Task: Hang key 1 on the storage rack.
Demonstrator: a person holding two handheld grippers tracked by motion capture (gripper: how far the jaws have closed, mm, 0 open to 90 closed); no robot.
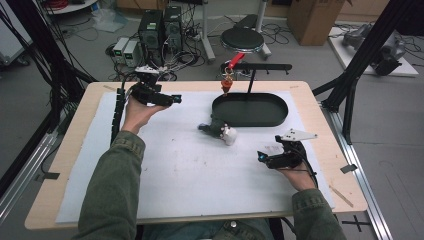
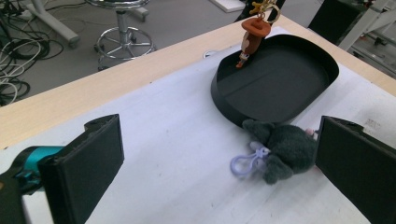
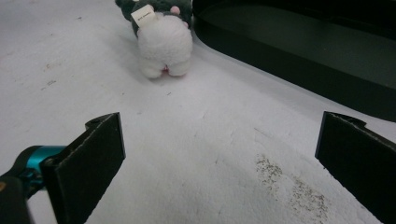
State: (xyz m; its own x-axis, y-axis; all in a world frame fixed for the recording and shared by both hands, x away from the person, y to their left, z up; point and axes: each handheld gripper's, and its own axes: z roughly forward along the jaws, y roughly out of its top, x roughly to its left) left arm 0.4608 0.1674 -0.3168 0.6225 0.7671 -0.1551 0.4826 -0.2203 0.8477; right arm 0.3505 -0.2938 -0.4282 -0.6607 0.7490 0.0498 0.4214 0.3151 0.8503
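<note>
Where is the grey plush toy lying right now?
In the high view the grey plush toy lies mid-table on the white mat, against the black tray's near-left rim.

Olive-green sleeves (image 1: 115, 195), 2 black grippers with teal accents, flat black fingers (image 2: 88, 163), trailing black cables.

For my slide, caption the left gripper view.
Open left gripper faces a grey plush keychain lying beside the black oval tray, a brown figure hanging above it.
</note>
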